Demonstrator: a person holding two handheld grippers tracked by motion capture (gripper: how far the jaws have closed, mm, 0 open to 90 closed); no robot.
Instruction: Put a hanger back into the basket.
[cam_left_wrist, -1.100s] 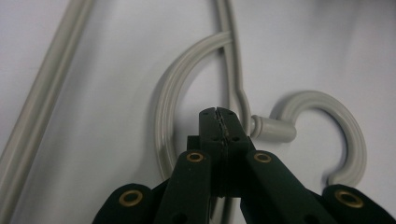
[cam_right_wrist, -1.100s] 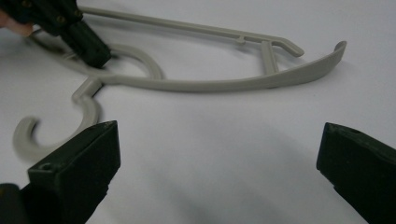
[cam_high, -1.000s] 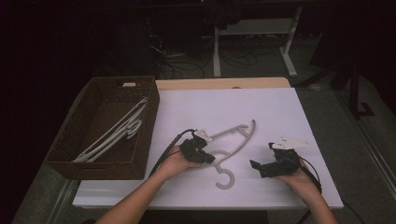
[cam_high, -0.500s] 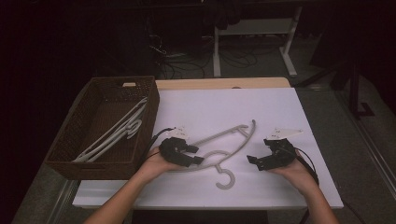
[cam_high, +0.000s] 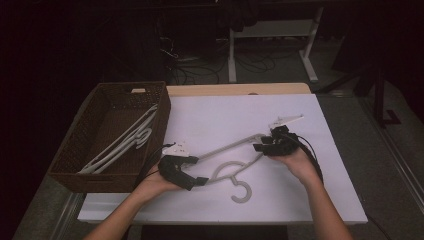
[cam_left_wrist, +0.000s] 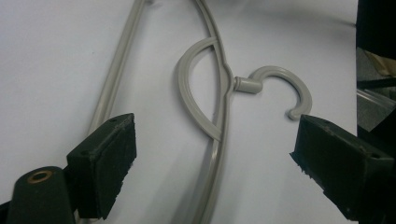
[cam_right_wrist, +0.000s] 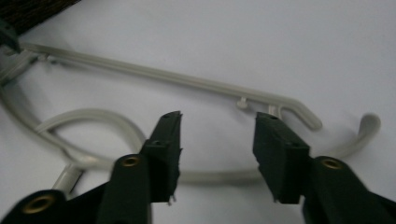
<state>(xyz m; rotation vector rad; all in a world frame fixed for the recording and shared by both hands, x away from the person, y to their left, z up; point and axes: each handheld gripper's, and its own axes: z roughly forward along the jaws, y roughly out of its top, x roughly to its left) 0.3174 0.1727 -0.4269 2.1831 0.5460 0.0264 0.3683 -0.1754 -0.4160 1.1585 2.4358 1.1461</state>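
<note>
A grey hanger lies flat on the white table, hook toward the person. The left gripper gapes wide over its neck, holding nothing. The right gripper is half open, seemingly empty, above its arm. Basket at left holds more hangers

Both forearms came in from the near edge of the desk. The left hand held the left tool low near that edge, jaws spread wide and empty. The right hand held the right tool farther in from the edge, jaws parted and seemingly touching nothing, though the dim overhead view left this uncertain.
</note>
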